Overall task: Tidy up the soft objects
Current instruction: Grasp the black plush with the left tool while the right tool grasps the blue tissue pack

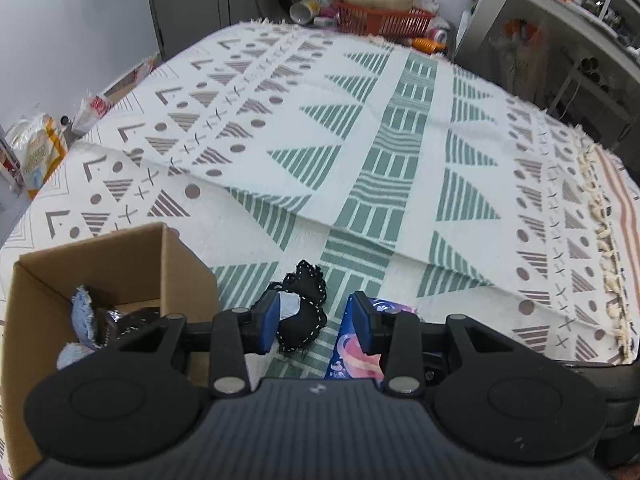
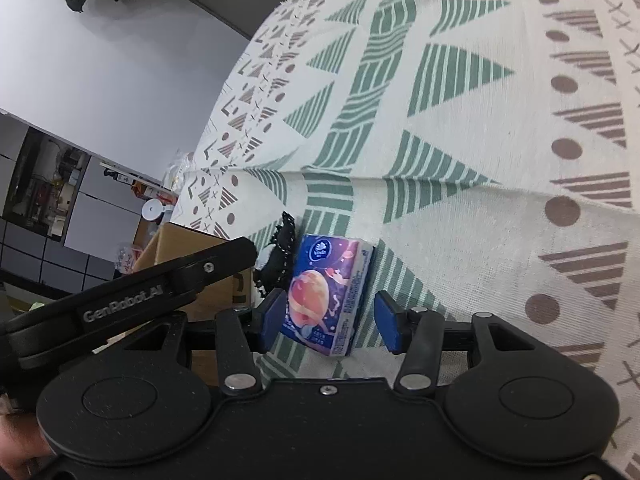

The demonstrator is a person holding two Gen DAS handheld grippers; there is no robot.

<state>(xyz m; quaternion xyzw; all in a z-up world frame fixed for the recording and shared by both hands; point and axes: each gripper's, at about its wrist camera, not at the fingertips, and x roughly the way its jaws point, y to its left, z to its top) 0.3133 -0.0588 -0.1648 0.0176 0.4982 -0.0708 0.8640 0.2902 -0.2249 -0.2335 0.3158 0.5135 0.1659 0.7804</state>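
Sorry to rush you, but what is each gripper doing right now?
Left gripper: open, holding nothing, the black pouch between its fingers.
Right gripper: open, holding nothing, its fingers either side of the tissue pack.

Cloth (image 1: pixel 304 320) lies between box (image 1: pixel 180 264) and tissue pack (image 2: pixel 328 296), apparently touching neither.

Patterned green-and-brown cloth (image 1: pixel 360 128) over the surface, grey wall (image 1: pixel 72 20), cluttered shelving (image 1: pixel 560 20) behind
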